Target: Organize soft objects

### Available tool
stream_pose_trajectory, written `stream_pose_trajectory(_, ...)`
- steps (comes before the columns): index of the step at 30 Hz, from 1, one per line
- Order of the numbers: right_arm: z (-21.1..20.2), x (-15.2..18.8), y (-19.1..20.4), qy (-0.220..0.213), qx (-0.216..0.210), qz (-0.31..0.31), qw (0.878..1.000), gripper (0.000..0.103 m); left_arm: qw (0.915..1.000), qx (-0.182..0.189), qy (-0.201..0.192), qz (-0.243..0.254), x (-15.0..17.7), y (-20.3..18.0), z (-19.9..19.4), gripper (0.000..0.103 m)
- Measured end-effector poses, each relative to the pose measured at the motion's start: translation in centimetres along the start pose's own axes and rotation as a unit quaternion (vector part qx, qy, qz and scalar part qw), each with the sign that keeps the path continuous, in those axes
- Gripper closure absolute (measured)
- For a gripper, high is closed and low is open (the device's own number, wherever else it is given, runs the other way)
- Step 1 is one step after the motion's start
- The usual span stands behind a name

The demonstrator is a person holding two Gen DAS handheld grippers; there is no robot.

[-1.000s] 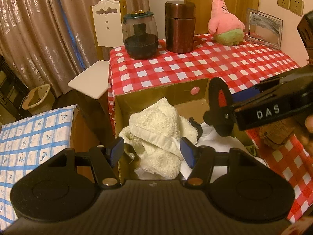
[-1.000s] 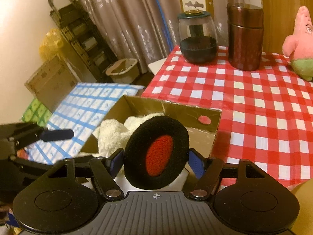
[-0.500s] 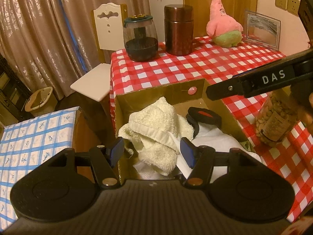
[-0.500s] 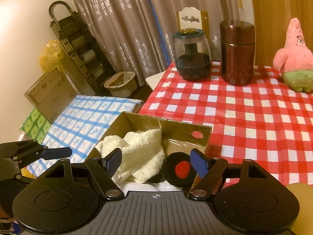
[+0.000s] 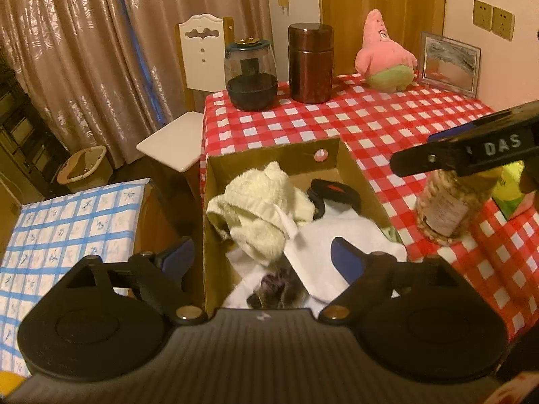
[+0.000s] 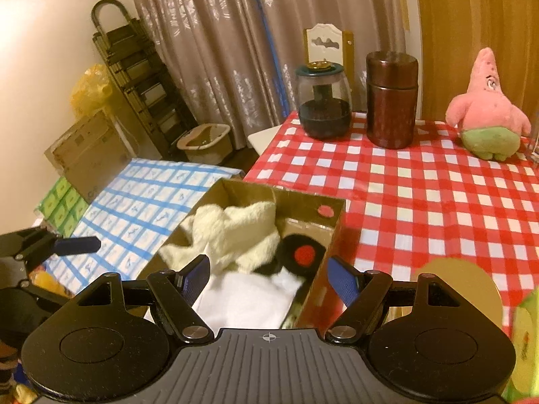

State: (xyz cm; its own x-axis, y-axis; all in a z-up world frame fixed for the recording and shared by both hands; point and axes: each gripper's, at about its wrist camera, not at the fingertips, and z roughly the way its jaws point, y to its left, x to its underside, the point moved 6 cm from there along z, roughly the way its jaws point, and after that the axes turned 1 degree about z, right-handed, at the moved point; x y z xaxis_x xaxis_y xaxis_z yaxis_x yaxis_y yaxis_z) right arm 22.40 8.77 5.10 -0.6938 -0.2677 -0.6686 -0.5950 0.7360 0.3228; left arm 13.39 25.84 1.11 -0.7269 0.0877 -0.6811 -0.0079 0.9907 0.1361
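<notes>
Dark blurred object (image 5: 279, 286) under white cloth (image 5: 340, 245)

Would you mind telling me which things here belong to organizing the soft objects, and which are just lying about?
Part of the job:
- cardboard box
- cream towel
- black and red pad
- white cloth
- pink star plush, arguably next

Just lying about:
- glass jar
- brown canister
- picture frame
- jar of nuts

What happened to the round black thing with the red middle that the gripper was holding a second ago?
The right gripper let go of the black-and-red pad. It now lies in the cardboard box beside the cream towel, and the gripper has pulled back, open. The left gripper stayed open and empty.
</notes>
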Motion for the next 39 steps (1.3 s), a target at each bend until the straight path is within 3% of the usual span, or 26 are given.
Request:
stream_pose_trajectory(10,-5.2,3.3,0.8,-0.008,0.017,-0.006,1.000,0.027,0.9997,-0.005,0.001,-0.024,2.0,-2.7,-4.2,0.000)
stream_pose_trajectory(16,-8.2,5.7,1.1,-0.013,0.015,0.003,1.000,0.027,0.9983,-0.009,-0.007,-0.057,3.4,-3.8,-6.6,0.000)
stream_pose_trajectory(27,-12.5,10.6,0.4,-0.022,0.048,0.014,0.998,0.027,0.9926,-0.029,-0.014,-0.117,6.7,-5.5,-11.2,0.000)
stream_pose_trajectory(39,-14.0,15.8,0.3,-0.008,0.062,0.030,0.998,0.027,0.9935,-0.006,-0.012,-0.113,9.0,-9.7,-12.7,0.000)
